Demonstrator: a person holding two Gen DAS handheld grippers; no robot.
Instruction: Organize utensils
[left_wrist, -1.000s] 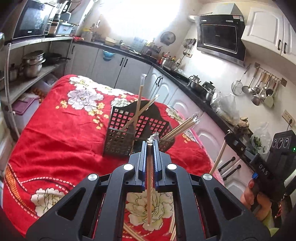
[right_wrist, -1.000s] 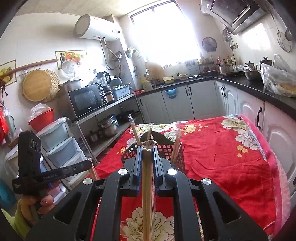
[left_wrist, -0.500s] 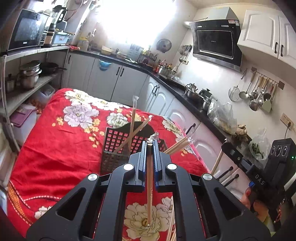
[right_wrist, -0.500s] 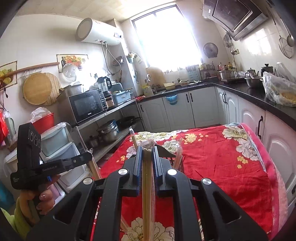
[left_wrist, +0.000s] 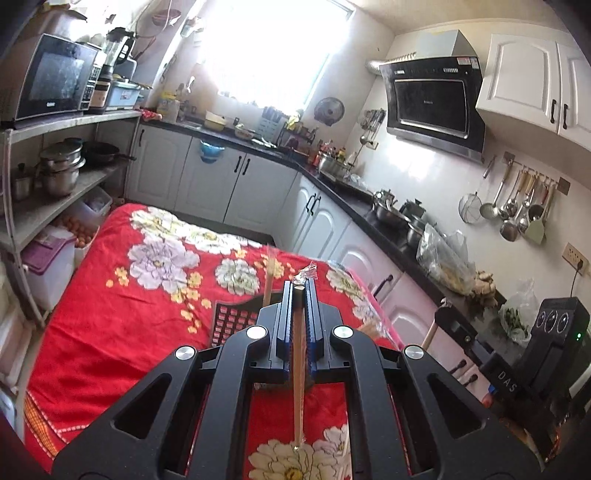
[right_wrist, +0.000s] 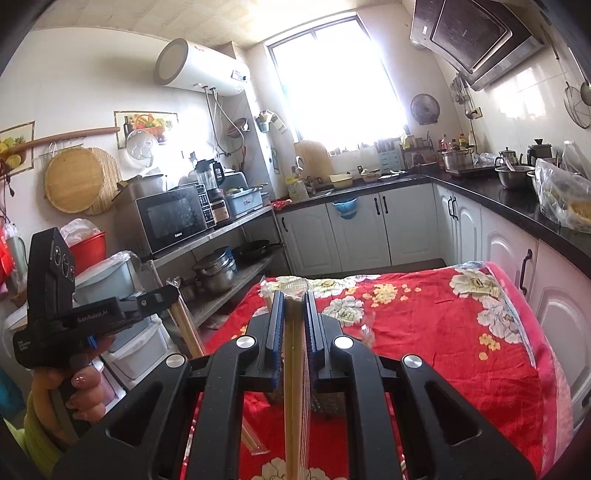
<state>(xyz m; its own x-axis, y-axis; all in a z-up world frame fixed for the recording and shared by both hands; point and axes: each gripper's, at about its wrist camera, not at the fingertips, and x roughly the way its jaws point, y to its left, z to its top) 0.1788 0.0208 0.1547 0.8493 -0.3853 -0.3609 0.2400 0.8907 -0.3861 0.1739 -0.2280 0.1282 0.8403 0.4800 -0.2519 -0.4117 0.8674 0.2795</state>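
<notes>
L claw (left_wrist: 300, 291) clamped on a wrapped chopstick pair (left_wrist: 298, 369); jaws nearly together, stick runs lengthwise betw the pads, wrapper tip pokes out past the front. R claw (right_wrist: 294, 295) clamped on a thicker bundle of chopsticks (right_wrist: 294, 387), same orientation: long axis along the fingers, clear wrapper crumpled at the tip. R claw also visible in L view (left_wrist: 448, 317), held by a hand at the far right edge.

Target = black mesh basket (left_wrist: 231, 319) on the red floral cloth (left_wrist: 110, 325) over the table. In L view the basket sits below and just ahead of the L claw, mostly hidden behind the fingers; only its left grid wall shows. One wrapped stick (left_wrist: 269, 277) stands up out of it already. In R view the basket is almost fully blocked by the claw body, only dark bits under the fingers, can't tell its exact spot.

Key relation: both stick sets lie roughly level w/ slight downward tilt, basket opening faces up. So next move prob needs tipping the sticks toward vertical, then lowering in. L claw looks nearer/more directly over the basket, R off to its side. Risk: sticks catch the rim or knock the standing one.
</notes>
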